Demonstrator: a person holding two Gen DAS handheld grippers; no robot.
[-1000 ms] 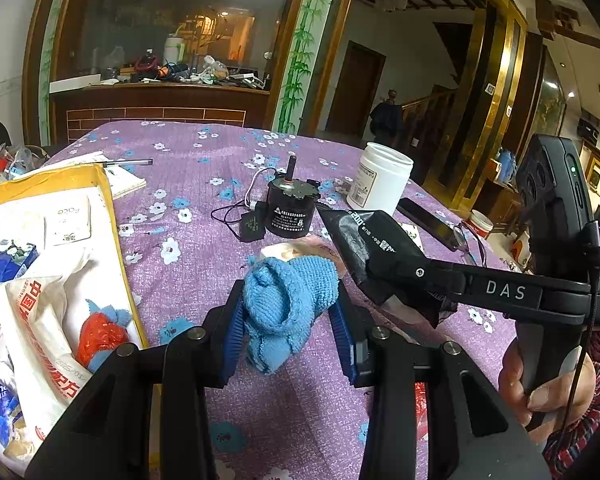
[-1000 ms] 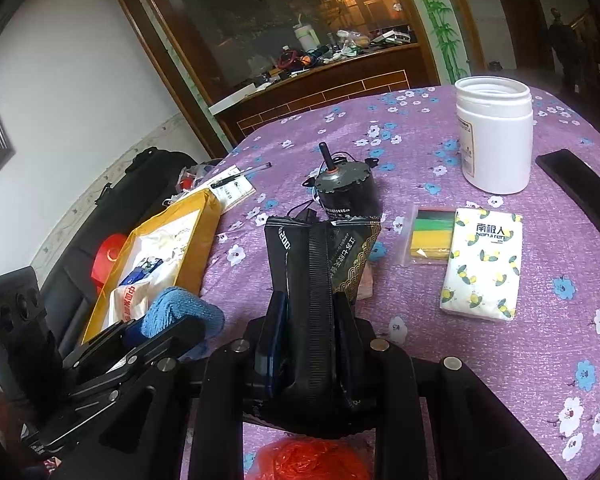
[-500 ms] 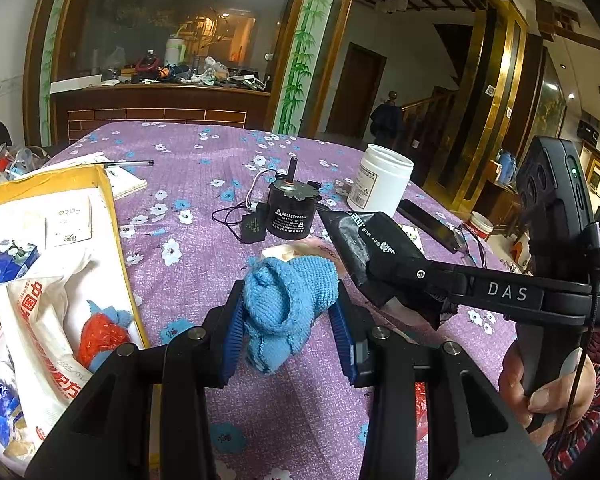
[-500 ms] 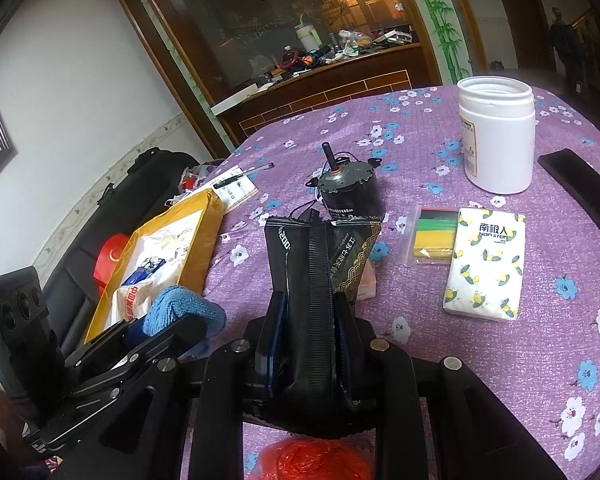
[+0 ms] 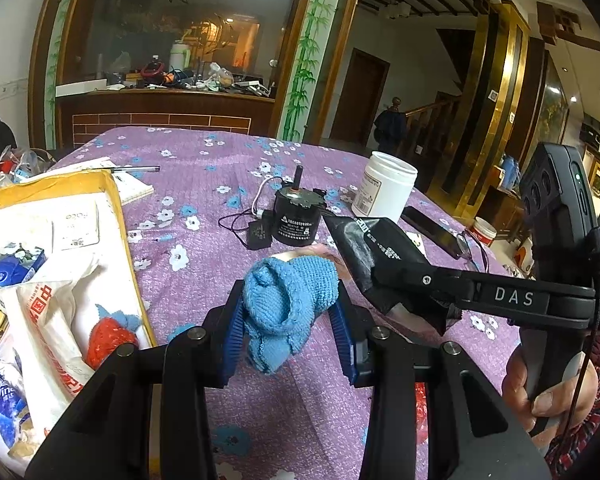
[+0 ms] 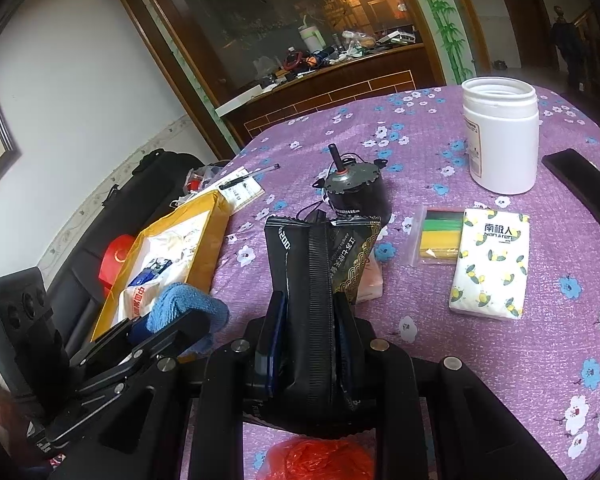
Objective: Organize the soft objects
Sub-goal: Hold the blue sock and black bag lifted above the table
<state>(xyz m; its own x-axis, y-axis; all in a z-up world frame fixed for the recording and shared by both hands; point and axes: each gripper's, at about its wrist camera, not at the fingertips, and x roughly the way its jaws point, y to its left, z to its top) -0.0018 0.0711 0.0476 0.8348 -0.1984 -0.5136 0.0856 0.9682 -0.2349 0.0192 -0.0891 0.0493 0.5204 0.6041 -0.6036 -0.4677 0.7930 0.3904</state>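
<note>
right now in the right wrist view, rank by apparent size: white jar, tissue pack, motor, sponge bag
1. white jar and tissue pack: look about alike, no ranking
2. motor
3. sponge bag, partly hidden under the pack

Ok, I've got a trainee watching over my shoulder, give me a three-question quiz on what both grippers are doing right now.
1. True or false: the left gripper is clamped on a blue knitted sock.
2. What does the right gripper hold?
A. the white jar
B. a black foil pouch
C. the tissue pack
3. Fill in: the small motor stands on the purple floral ____.

Key: 1 true; 2 B; 3 tablecloth.
</note>
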